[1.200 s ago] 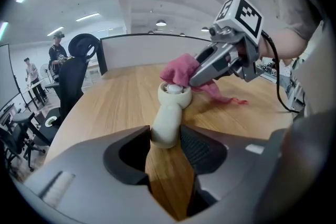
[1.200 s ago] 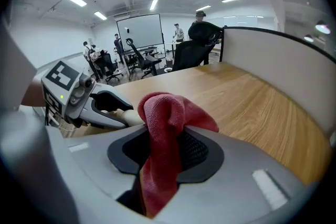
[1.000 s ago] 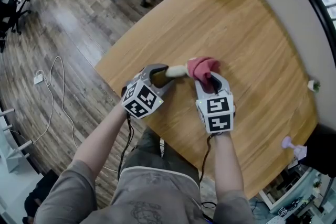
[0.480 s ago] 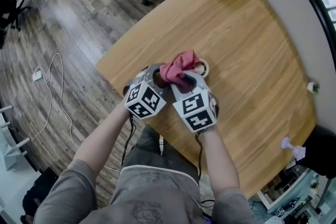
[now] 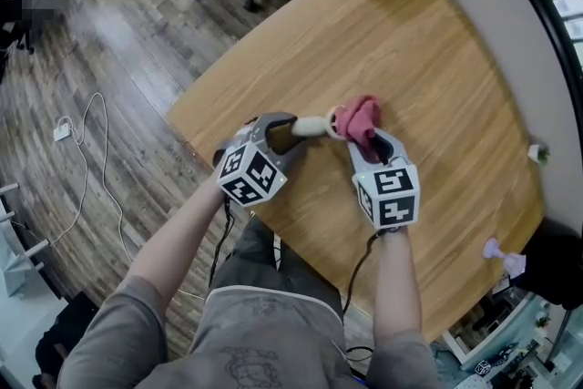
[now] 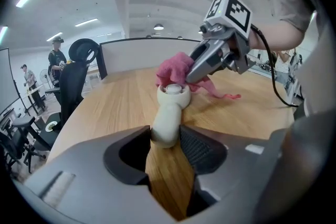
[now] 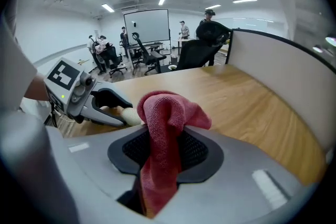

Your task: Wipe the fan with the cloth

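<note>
Over wooden table, left hand-held gripper grips cream fan; right hand-held gripper clamps pink cloth.

At 6 o'clock in the head view, the person wears a grey short-sleeved shirt. The left hand-held gripper and the right hand-held gripper have grey shells and dark ribbed pads. Each carries a white cube with black square markers, and a black cable hangs from each.
</note>
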`<move>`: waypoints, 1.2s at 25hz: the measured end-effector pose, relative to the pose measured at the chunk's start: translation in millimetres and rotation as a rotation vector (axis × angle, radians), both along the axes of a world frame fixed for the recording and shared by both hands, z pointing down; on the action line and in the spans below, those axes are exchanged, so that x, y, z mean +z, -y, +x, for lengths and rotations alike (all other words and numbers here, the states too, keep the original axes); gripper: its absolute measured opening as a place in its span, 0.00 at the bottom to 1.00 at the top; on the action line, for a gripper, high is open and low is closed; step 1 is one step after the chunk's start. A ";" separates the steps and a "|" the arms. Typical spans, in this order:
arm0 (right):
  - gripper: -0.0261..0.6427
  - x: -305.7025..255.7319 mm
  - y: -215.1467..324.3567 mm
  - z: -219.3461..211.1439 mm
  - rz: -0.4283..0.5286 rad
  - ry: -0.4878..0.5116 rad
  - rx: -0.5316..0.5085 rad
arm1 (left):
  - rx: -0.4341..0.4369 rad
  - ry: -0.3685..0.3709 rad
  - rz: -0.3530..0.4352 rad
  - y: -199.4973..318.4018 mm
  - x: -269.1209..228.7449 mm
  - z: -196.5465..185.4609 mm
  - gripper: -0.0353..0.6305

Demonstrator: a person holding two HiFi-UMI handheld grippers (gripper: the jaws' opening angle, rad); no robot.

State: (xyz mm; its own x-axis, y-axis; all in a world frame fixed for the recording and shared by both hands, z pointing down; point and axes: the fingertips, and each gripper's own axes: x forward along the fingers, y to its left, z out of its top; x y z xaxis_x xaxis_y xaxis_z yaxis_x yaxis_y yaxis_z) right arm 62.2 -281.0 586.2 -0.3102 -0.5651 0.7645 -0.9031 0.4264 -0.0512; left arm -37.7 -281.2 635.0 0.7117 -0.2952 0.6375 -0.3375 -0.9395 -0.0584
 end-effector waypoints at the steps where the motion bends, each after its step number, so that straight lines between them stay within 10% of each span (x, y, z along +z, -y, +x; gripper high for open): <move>1: 0.25 0.2 0.4 6.4 -0.002 -0.009 0.014 | 0.001 0.000 -0.001 -0.4 0.1 -0.1 0.32; 17: 0.25 10.4 -9.5 -103.2 -0.063 0.104 -0.253 | 0.016 -0.001 -0.005 -1.2 -1.8 0.4 0.32; 30: 0.24 -4.5 -2.4 18.2 -0.011 0.030 0.077 | 0.025 0.000 -0.014 -2.4 -0.3 0.5 0.32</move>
